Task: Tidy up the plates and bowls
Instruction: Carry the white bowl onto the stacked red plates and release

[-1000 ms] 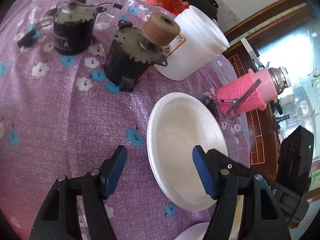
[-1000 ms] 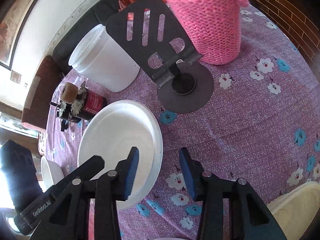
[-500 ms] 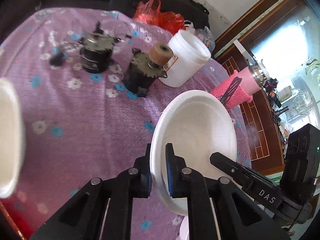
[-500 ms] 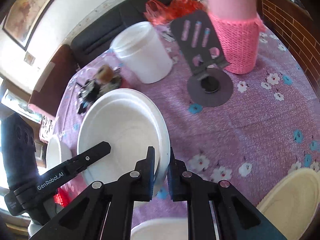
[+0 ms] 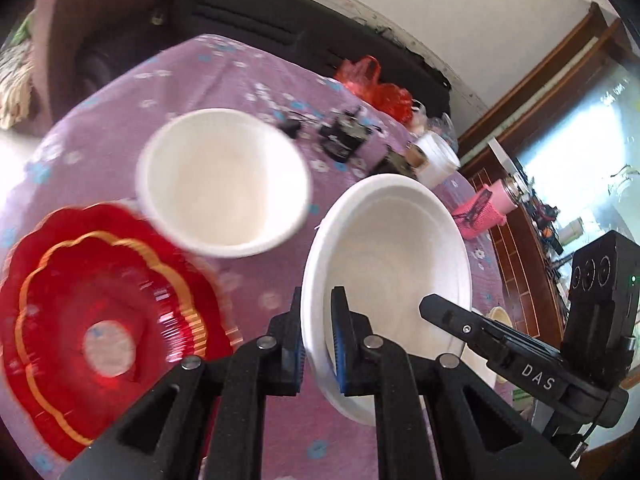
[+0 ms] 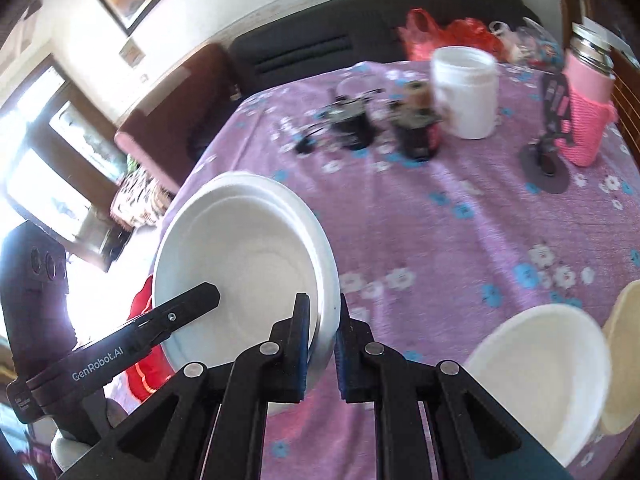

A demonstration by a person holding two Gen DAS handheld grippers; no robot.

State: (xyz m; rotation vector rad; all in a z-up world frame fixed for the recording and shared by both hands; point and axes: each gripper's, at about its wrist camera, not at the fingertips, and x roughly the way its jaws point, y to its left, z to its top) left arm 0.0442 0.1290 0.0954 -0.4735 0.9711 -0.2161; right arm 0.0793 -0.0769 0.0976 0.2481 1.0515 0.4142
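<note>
Both grippers hold one white plate (image 5: 394,248) above the purple flowered table (image 5: 224,76). My left gripper (image 5: 318,338) is shut on its near-left rim. My right gripper (image 6: 323,342) is shut on the opposite rim of the same plate (image 6: 248,252). A white bowl (image 5: 224,182) sits on the table left of the plate. A red scalloped plate (image 5: 92,304) lies at the lower left and shows under the held plate in the right wrist view (image 6: 146,364). Another white bowl (image 6: 544,372) and a cream plate (image 6: 622,356) sit at the lower right.
At the far side stand two small motors (image 6: 354,122), a white plastic jar (image 6: 466,92), a pink knit-covered flask (image 6: 588,104), a dark phone stand (image 6: 550,160) and a red bag (image 6: 444,36). A black sofa (image 6: 360,40) lies beyond the table.
Both grippers have lifted the white plate and carried it back and to the left, away from the motors and jar. The white bowl and red plate have come into view.
</note>
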